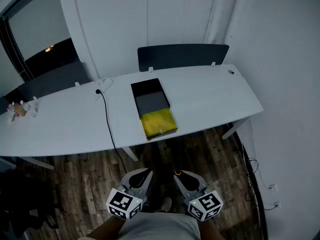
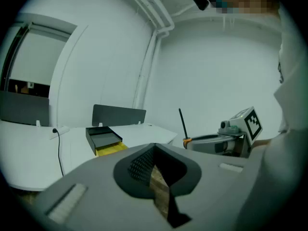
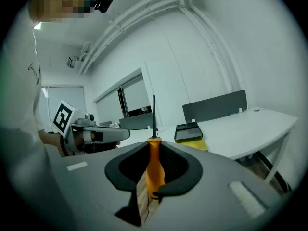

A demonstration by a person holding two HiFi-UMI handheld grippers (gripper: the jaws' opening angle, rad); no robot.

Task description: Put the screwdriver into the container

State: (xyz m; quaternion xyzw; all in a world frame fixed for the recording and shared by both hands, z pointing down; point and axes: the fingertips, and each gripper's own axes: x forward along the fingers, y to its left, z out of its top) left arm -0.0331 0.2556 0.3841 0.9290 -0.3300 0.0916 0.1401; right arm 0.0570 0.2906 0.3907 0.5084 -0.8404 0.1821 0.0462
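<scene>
The screwdriver has an orange handle and a thin black shaft that points up. My right gripper is shut on its handle. In the head view the right gripper and the left gripper hang side by side low over the floor, short of the table. From the left gripper view the screwdriver sticks up from the right gripper. The left gripper is shut with nothing in it. A black open container with a yellow part at its near end lies on the white table.
A black cable runs from a white power strip across the table and down to the wooden floor. A dark divider panel stands behind the table. Small bottles sit at the far left. A white wall is on the right.
</scene>
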